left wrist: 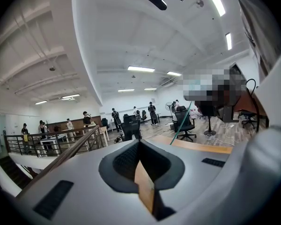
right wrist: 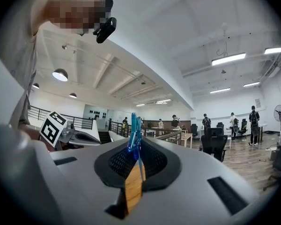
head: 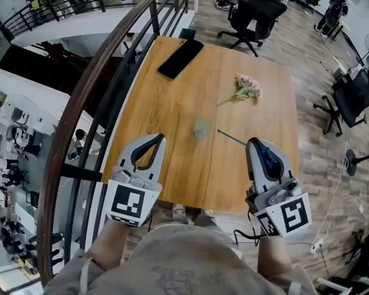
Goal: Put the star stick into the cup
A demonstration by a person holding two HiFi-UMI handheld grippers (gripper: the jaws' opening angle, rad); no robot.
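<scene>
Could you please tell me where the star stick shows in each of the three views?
Head view: star stick, lower middle, slanting up-left from the right gripper.
Left gripper view: thin green line right of centre.
Right gripper view: blue end centre, in shut jaws.
Shared: the brown handrail.

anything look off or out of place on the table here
Only small things: a flower sprig lies flat on the table, loose. The right gripper pinches the star stick by its blue end, stem poking toward the cup.

The right tongs (right wrist: 135, 159) clamp the blue star stick (right wrist: 133, 132) — open office (right wrist: 215, 139) beyond.
</scene>
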